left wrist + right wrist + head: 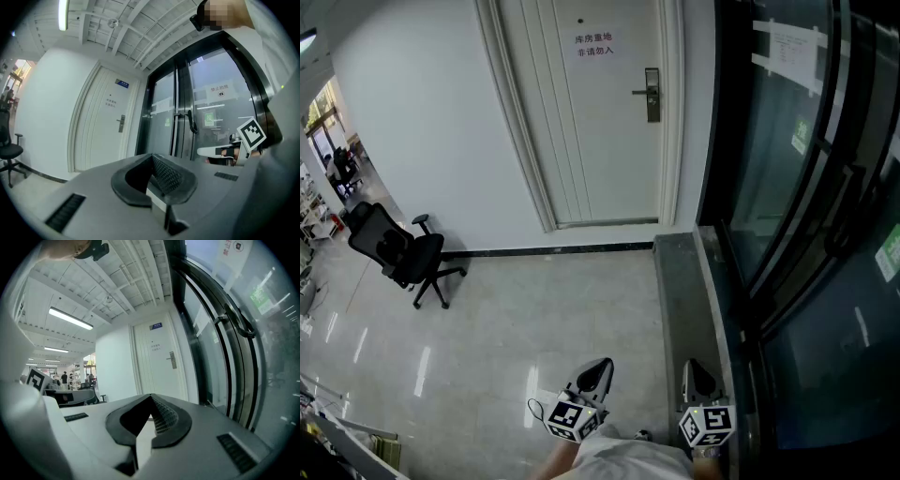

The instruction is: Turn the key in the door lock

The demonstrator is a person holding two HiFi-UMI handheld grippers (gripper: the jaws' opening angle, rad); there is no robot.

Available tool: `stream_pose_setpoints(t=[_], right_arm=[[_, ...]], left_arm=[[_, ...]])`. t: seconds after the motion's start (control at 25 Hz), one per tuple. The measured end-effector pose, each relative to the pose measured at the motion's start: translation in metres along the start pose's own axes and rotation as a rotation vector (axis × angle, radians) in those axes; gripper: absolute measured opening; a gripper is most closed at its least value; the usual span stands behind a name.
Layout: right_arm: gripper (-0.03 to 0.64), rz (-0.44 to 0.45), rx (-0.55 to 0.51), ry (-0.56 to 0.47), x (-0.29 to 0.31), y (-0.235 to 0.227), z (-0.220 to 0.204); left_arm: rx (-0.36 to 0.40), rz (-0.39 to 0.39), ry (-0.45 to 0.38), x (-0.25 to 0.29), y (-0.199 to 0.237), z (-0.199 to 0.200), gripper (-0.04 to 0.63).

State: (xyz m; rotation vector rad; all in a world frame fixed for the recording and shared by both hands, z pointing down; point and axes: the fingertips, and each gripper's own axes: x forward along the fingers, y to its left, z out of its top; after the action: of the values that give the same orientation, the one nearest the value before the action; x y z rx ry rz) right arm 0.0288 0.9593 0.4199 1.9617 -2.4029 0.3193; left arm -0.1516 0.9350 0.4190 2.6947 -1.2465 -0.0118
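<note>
L gripper (598, 368) & R gripper (697, 371) both pressed together, empty, low over glossy pale tiled floor (534, 319). Silver lock plate w/ lever handle (652, 95) on white panelled door (600, 141) well ahead; dark glass wall (806, 187) right, black office chair (398, 253) left.

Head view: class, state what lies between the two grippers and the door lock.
Only bare, glossy floor, as the head view shows; the left gripper and right gripper are far from the door lock. The office chair stands aside.

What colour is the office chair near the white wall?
The office chair is black. The head view shows it best.
</note>
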Motion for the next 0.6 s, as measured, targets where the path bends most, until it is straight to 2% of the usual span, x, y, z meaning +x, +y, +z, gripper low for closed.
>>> stream_pose_setpoints(t=[0.16, 0.4, 0.6], right_arm=[[0.002, -0.02, 0.0, -0.005, 0.001, 0.011, 0.005], [0.002, 0.009, -0.007, -0.008, 0.007, 0.044, 0.01], [0.002, -0.001, -0.029, 0.012, 0.002, 0.05, 0.007]], left_arm=[[0.007, -0.02, 0.008, -0.008, 0.01, 0.004, 0.006], [0.022, -0.007, -0.011, -0.018, 0.034, 0.021, 0.006], [0.017, -0.009, 0.005, -0.026, 0.033, 0.015, 0.006]])
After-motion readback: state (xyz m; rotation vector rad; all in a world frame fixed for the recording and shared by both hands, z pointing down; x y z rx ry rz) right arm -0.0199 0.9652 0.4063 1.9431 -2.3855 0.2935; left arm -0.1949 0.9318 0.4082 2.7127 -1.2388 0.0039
